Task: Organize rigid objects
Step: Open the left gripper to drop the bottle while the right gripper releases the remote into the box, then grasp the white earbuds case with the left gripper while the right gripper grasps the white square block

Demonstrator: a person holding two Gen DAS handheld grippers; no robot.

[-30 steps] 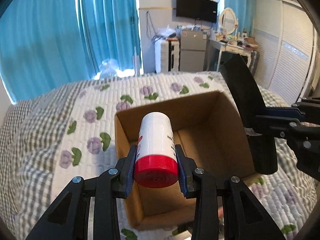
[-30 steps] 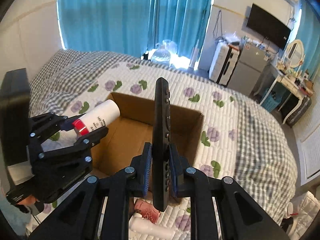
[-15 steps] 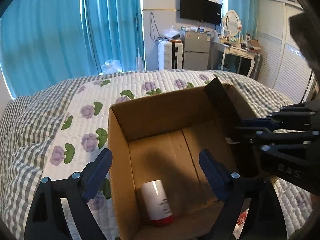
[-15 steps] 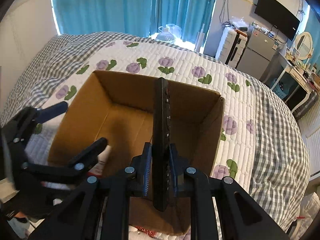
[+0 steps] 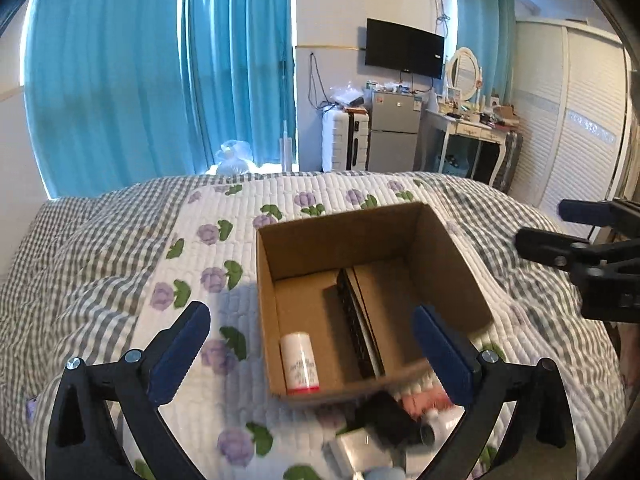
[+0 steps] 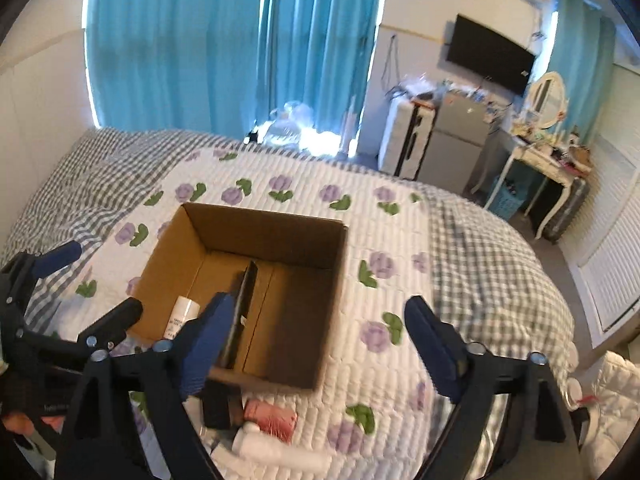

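- Quilted bed (image 5: 120, 264) in a blue-curtained room: left gripper (image 5: 312, 344) and right gripper (image 6: 316, 332) hang spread wide, empty, above the cardboard box (image 5: 452, 276).
- Since half a second ago the right one has dropped the remote (image 5: 358, 320).
- It lies on edge along the box floor beside the red-capped bottle (image 5: 300, 362), cap nearest.

Daylight glows through the blue curtains (image 5: 160, 80) in the upper left of both views, with white glare where the window shows at their edges and foot. The room is evenly bright. Soft shadow fills the cardboard box (image 5: 452, 280). Items (image 5: 392, 420) at the bottom of the left view are smeared by blur. Fisheye bending curves the bed (image 6: 460, 260) and walls, and black corners ring each frame.
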